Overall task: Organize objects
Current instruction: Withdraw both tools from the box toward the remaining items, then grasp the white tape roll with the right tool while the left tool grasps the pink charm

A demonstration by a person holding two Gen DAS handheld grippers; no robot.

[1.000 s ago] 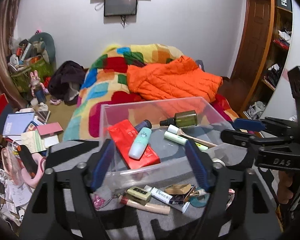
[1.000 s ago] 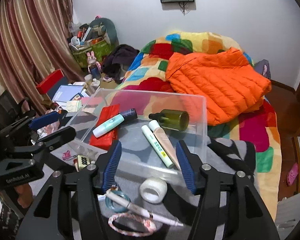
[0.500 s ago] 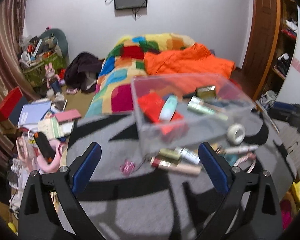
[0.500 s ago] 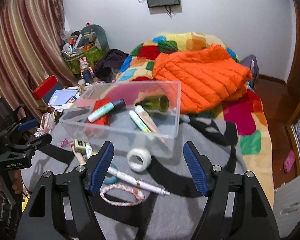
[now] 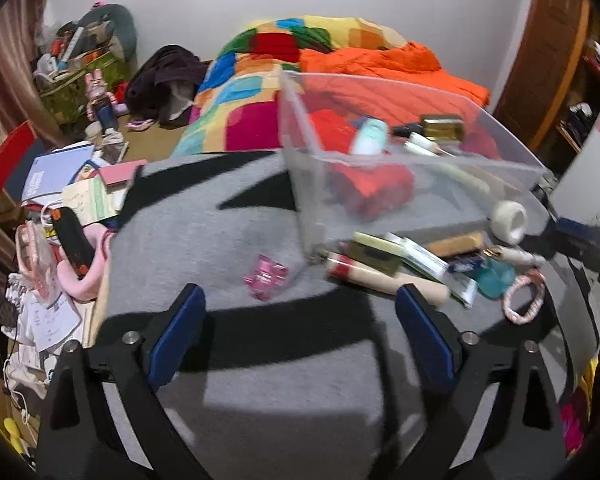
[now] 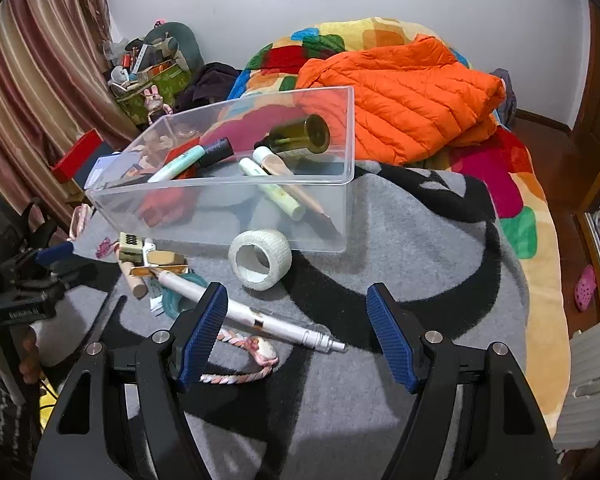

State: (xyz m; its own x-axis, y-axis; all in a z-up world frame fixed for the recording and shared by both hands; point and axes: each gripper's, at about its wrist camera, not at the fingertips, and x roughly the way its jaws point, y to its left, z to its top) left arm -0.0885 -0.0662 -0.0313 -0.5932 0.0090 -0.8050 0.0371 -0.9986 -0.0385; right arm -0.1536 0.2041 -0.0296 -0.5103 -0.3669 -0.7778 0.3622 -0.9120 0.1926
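A clear plastic bin [image 6: 342,140] [image 5: 296,176] stands on a grey and black blanket [image 6: 400,248] and holds a green bottle [image 6: 300,136], tubes and a red packet. In front of it lie a white tape roll [image 6: 260,258] [image 5: 509,222], a white pen [image 6: 260,320], a braided band [image 6: 240,360], a teal ring [image 5: 496,278], small tubes and boxes [image 5: 384,264] and a pink clip [image 5: 265,278]. My left gripper [image 5: 300,332] is open and empty, short of the pink clip. My right gripper [image 6: 296,332] is open and empty over the pen.
A bed with a patchwork quilt [image 5: 260,80] and an orange jacket [image 6: 400,92] lies behind the bin. Books, papers and clutter [image 5: 60,200] crowd the floor at left. A wooden shelf [image 5: 580,80] stands at right.
Both grippers have pulled back from the bin and opened wider. The loose items in front of the bin now lie ahead of the fingers instead of under them.
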